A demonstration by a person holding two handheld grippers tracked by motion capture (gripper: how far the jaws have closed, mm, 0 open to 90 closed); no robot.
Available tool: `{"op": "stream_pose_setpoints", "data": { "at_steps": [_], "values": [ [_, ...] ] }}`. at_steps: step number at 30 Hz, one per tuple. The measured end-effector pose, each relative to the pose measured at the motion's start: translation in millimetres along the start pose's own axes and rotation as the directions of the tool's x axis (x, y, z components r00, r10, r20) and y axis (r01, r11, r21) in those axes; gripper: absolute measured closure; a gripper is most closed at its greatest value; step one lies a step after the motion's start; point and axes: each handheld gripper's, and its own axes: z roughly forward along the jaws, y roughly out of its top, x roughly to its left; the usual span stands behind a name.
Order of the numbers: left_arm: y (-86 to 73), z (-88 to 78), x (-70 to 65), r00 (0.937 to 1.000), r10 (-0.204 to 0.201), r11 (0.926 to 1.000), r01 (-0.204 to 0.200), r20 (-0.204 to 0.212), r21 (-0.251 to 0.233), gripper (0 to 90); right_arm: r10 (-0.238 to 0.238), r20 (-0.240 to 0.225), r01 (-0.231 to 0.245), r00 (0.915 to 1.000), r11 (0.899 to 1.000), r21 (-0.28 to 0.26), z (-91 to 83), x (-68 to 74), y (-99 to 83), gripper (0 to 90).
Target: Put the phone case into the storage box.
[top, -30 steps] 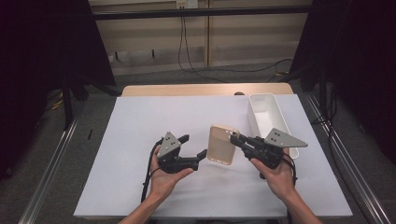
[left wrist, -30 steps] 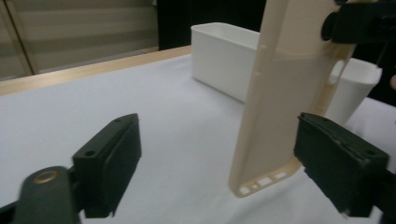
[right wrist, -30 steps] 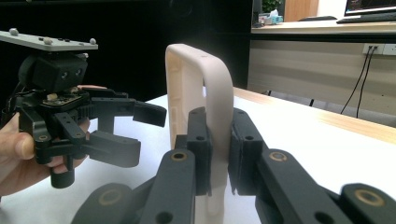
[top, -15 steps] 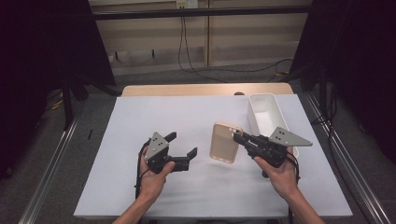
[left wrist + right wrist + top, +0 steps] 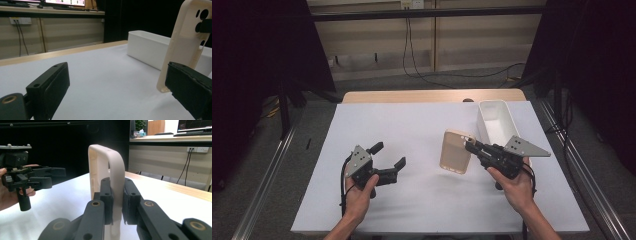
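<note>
Your right claw [image 5: 468, 145] sits at about 4 o'clock on the worktop [image 5: 422, 125], with the phone case [image 5: 455, 151] standing on edge at its tip. The bin [image 5: 496, 120] lies just behind, at 2 o'clock. Your left claw [image 5: 388, 160] is at 8 o'clock, well apart from the case.

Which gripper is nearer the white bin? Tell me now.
Right. The right gripper, shut on the beige phone case, is just in front of the white bin, by its near end. The left gripper, jaws open, is far off across the white table sheet.
</note>
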Motion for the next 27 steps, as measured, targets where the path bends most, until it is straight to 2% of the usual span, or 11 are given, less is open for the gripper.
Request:
{"op": "stream_pose_setpoints", "data": {
  "at_steps": [4,5,7,8,10,16,18,19,21,27],
  "values": [
    [-0.1,-8.4,6.7,0.9999,0.012,0.9999,-0.013,-0.01,-0.003,3.5,-0.002,0.002,0.002,1.0,1.0,0.0,-0.9,-1.4,0.1,81.0],
    [-0.1,-9.3,7.8,0.9999,0.002,0.9999,-0.002,-0.015,-0.012,2.2,0.002,0.003,-0.002,1.0,1.0,-0.002,-1.2,-1.6,0.2,81.0],
    [-1.0,-12.0,10.0,0.9997,-0.005,1.0,0.005,-0.022,-0.003,2.0,0.0,0.009,0.0,1.0,1.0,-0.003,-2.1,-2.7,0.3,81.0],
    [-2.1,-13.2,11.0,0.9995,0.009,1.0,-0.009,-0.03,0.004,1.9,-0.005,0.012,0.005,0.9999,1.0,-0.003,-2.7,-3.2,0.4,81.0],
    [-4.7,-15.7,12.8,0.9994,0.002,0.9999,-0.002,-0.035,0.013,1.9,-0.004,0.017,0.004,0.9998,1.0,-0.004,-4.1,-4.7,0.5,81.0],
    [-9.2,-27.8,19.4,0.998,0.029,0.9992,-0.027,-0.056,0.031,2.0,-0.001,0.025,0.002,0.9997,1.0,-0.011,-7.5,-7.3,1.3,81.0],
    [-10.4,-31.6,19.5,0.9969,-0.009,0.9994,0.011,-0.078,0.032,1.6,-0.005,0.025,0.005,0.9997,1.0,-0.014,-8.2,-7.6,1.8,81.0],
    [-10.6,-33.8,19.4,0.9965,-0.013,0.9992,0.016,-0.082,0.037,1.4,-0.002,0.027,0.002,0.9996,1.0,-0.013,-8.5,-8.1,1.9,81.0],
    [-11.1,-38.1,18.8,0.9962,0.008,0.9992,-0.005,-0.087,0.039,1.5,-0.003,0.03,0.003,0.9995,1.0,-0.014,-8.6,-9.1,1.8,81.0],
    [-17.5,-52.7,22.2,0.9933,0.015,0.9991,-0.01,-0.115,0.042,1.9,-0.007,0.036,0.008,0.9993,1.0,-0.02,-10.9,-11.1,3.7,81.0]
  ]
}}
